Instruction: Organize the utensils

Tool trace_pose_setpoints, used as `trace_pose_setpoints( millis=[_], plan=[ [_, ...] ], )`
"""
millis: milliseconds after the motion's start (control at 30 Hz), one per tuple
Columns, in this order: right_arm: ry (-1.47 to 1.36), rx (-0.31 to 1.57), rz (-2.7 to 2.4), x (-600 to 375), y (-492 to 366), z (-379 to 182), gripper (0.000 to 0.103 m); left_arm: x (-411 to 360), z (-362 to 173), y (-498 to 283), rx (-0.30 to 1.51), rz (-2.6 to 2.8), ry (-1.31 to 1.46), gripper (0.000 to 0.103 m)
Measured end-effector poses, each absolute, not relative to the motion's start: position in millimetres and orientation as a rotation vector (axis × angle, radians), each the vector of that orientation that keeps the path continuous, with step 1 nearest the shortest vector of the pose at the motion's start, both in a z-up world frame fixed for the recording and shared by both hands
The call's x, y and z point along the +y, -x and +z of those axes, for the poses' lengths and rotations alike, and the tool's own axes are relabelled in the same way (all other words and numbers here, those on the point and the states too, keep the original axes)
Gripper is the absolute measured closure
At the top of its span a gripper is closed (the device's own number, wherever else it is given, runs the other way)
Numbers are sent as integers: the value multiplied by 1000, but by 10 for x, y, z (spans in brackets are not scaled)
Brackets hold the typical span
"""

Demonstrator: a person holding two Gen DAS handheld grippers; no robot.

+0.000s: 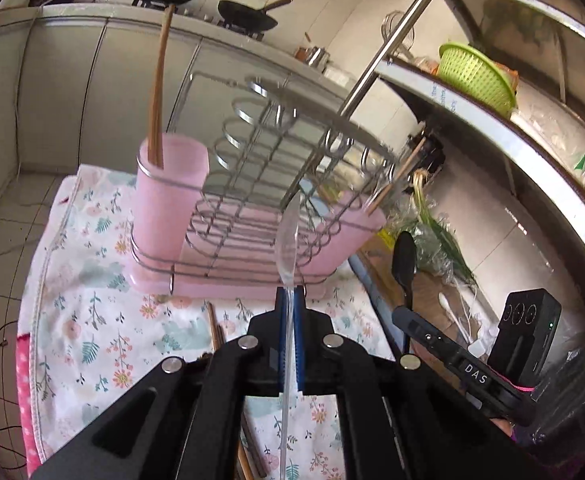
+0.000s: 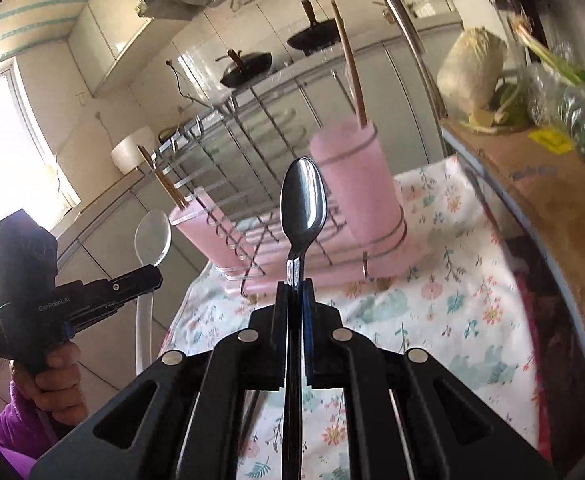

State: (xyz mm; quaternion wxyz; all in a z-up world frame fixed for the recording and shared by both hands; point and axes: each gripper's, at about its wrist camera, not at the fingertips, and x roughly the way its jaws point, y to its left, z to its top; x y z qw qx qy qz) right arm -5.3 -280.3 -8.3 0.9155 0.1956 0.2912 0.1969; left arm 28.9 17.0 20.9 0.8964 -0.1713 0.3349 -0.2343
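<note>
My left gripper [image 1: 290, 292] is shut on a clear plastic spoon [image 1: 288, 240], bowl forward, held in front of the pink-and-wire utensil rack [image 1: 252, 216]. My right gripper [image 2: 294, 286] is shut on a black spoon [image 2: 303, 204], bowl up, also in front of the rack [image 2: 292, 216]. The rack has a pink cup at each end: one [image 1: 170, 196] holds wooden chopsticks [image 1: 160, 92], the other [image 1: 356, 216] holds more chopsticks [image 1: 396, 176]. The right gripper with the black spoon [image 1: 404, 264] shows in the left view. The left gripper [image 2: 92, 292] and clear spoon [image 2: 152, 236] show in the right view.
The rack stands on a floral cloth [image 1: 104, 320]. Loose chopsticks [image 1: 216, 332] lie on the cloth under my left gripper. A steel shelf [image 1: 492, 120] with a green basket [image 1: 476, 72] is at the right. Greens in plastic [image 2: 564, 112] sit on a cardboard box. Woks [image 1: 248, 12] stand on the far stove.
</note>
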Motion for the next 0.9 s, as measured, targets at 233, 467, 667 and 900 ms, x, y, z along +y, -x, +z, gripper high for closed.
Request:
trace_pose_setpoints(
  millis=[233,467,667,900],
  plan=[
    [-341,351,351,-2841,-155,600,96,418,751,-386,489,-443,370,100],
    [-302,150,275,-2859,-440,945,96,466,1168,-651,303,-378,328,100],
    [-251,41,218,-2819,-670,1001,96,430,1178,-935,185,-271,249,100],
    [-230,21,190,-2820,-938,902,96,400,918,-1210,140,-206,231,100]
  ],
)
